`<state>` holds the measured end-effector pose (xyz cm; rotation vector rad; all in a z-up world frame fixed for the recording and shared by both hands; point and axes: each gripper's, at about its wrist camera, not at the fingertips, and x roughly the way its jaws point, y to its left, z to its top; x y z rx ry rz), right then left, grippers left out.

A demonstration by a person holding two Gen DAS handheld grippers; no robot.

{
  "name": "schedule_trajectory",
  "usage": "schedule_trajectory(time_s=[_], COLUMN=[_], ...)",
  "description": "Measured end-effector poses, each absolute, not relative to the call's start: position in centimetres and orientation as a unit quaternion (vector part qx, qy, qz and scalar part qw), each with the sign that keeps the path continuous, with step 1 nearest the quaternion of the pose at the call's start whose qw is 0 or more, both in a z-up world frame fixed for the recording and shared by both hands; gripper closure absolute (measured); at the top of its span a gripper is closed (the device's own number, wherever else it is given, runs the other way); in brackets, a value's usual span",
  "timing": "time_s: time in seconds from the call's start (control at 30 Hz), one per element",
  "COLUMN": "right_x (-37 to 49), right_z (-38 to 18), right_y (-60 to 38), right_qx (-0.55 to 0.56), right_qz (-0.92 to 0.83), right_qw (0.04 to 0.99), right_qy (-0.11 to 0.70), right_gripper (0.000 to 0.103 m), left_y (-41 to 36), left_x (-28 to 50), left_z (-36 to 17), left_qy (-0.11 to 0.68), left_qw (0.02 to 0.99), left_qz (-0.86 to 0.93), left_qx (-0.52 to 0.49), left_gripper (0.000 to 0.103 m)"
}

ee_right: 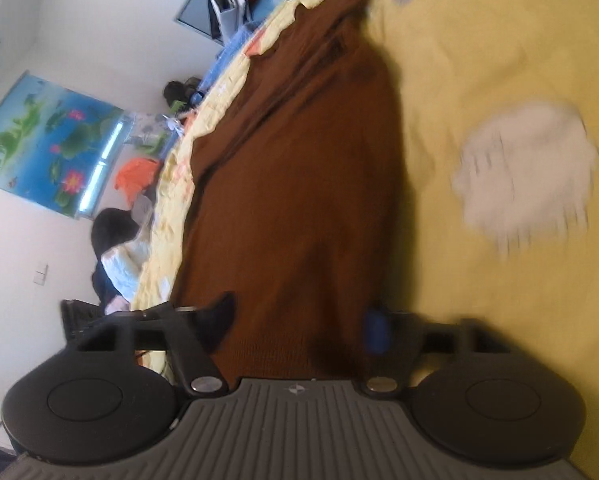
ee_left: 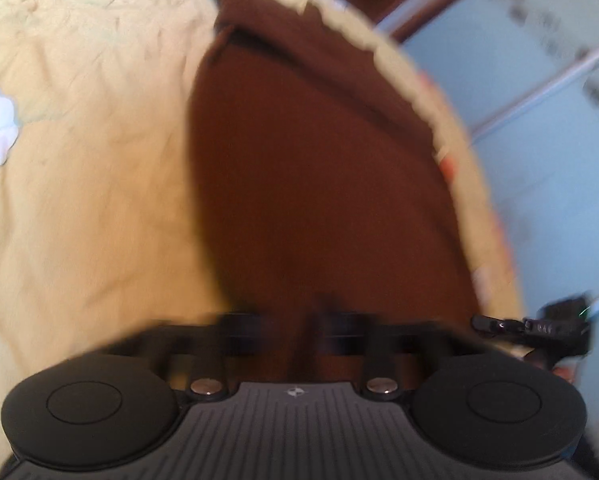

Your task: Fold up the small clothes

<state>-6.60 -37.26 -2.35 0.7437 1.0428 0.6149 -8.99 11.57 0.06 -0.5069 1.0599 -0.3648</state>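
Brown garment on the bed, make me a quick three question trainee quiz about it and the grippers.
1. True or false: the brown garment lies on a yellow bedspread.
2. Which best fits the left gripper? A) wide open over the bedspread B) shut on the near edge of the garment C) holding a white cloth
3. Fill in: in the right wrist view, the white patch on the bedspread sits to the ____ of the garment.

Key: 1 true; 2 B; 3 right. The right gripper also looks shut on the garment's near edge, though blur hides the pads.
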Motion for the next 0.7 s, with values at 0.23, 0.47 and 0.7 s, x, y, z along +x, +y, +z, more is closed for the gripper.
schedule_trajectory(time_s=[0.23,0.47,0.7], right_x=[-7.9,-9.7,-9.5], right_z=[-2.4,-2.6,-2.2], right_y=[-41.3,-41.0,-37.3], right_qx=[0.339,0.403,0.366], right_qz=[0.219,0.269,0.275], right_qw=[0.791,0.755,0.748], right_qy=[0.459,0.442,0.48], right_gripper=[0.096,0.02,0.082], left_y=[15.0,14.1,10.8], left_x=[-11.3,-12.5,-12.3], left_z=[0.8,-0.3,0.0], left_qy=[0.498,0.498,0.496], left_qw=[0.826,0.772,0.799], left_qz=[-0.137,-0.227,-0.214], left_qx=[-0.226,-0.323,-0.265], left_gripper=[0.1,0.015,0.091])
